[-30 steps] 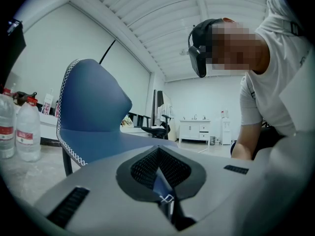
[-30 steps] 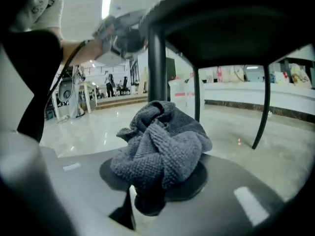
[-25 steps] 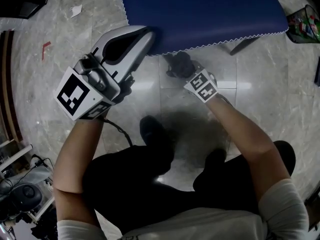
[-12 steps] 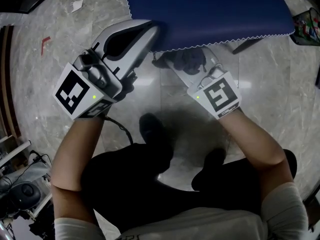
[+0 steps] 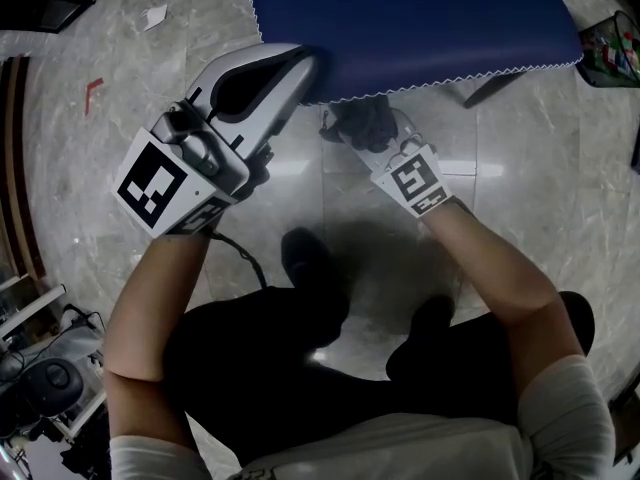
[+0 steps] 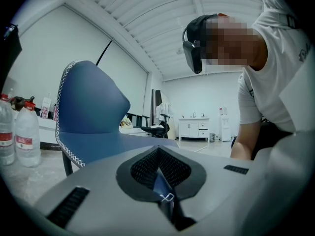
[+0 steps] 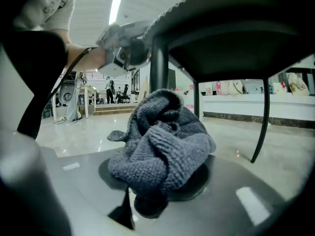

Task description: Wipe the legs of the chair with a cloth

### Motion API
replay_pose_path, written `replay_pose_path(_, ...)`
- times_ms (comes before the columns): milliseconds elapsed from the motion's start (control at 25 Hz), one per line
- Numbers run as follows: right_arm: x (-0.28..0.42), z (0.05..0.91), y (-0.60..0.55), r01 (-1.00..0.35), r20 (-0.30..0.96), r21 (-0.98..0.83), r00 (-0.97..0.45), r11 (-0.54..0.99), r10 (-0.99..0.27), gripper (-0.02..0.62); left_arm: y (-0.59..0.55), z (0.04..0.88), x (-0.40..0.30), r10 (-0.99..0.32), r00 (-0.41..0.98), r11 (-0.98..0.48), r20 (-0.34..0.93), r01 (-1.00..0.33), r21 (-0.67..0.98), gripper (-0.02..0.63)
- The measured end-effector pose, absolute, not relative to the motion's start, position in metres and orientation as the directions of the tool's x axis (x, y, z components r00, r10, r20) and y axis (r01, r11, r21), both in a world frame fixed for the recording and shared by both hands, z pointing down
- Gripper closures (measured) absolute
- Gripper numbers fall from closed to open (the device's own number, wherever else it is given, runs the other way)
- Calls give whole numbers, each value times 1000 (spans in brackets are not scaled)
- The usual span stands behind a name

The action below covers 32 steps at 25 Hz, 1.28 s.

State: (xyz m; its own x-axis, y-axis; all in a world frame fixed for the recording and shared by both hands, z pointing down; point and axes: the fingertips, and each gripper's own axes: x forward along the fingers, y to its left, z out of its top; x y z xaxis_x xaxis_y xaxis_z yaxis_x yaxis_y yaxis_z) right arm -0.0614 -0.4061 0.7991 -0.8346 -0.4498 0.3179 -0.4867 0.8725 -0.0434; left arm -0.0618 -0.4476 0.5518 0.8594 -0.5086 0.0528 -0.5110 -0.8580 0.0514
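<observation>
- We see the left tool (image 5: 300,73) clenched on the front edge of the blue padded chair seat with white zigzag stitching (image 5: 410,18). In the left gripper view, a sliver of blue fabric with a white stitch is pinched between the closed jaws of that tool (image 6: 165,198).
- The right tool (image 5: 378,140) sits just under the same stitched edge, near the left tool. It is grasping a grey knitted cloth (image 5: 360,120).
- In the right gripper view, the cloth (image 7: 160,141) bulges up out of the clamped jaws in a loose bunch.
- A thin black metal front leg (image 7: 158,65) stands upright right behind the cloth. The top fold of the cloth overlaps it, and as far as we can tell lies against it.
- A second black leg (image 7: 197,100) and a third black leg (image 7: 262,122) stand further back, well apart, with bare floor between them.
- The dark underside of the seat (image 7: 236,28) hangs close overhead, so the room above the cloth is tight.
- The pale marble-tiled floor (image 5: 560,168) lies open to the right of the right tool. There, one dark leg (image 5: 490,90) slants out from under the seat edge.
- A dark mesh basket (image 5: 612,43) at the right border of the head view holds coloured items too small for us to tell.
- Two clear plastic bottles with red labels (image 6: 27,136) stand at the far left of the left gripper view, beside the chair. We cannot tell how full they are.
</observation>
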Motion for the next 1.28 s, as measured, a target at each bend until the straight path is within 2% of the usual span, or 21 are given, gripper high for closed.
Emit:
replay_pose_path(120,-59,843,-401,-475,383,-32,-818,879,-428,457,-447,553,-61,-498,865,-864,58,-501,52,601)
replay_pose_path(320,-45,935,-384,-444,631,-77,-715,893,-301,469,-443,556,-62,-478,875,-875,83,-482,46,601)
replay_pose_path(400,-41,948,-379,-437,674,-104,-692,893,-260,469,-443,557,-61,-472,877,-878,86,-477,39,601)
replay_pose_path(600,-53,876,-393,-411,560,-68,-770,909,-307,466,-443,557,-62,-468,880,-880,79,-472,57,601)
replay_pose_path(880,-61,703,-413,-419,209,1,-888,908,-410,460,-449,550,-60,-501,864,-862,51,-503,62,601)
replay_pose_path(960,-63,684,-415,-417,158,19,-896,909,-414,458,-449,550,-61,-516,855,-854,57,-518,46,601)
replay_pose_path(1080,-63,708,-414,-409,153,-3,-902,913,-404,456,-449,551,-61,-520,852,-851,64,-523,44,601)
replay_pose_path(1280,-63,802,-406,-389,302,-41,-883,920,-360,449,-450,552,-60,-511,857,-857,69,-514,38,601)
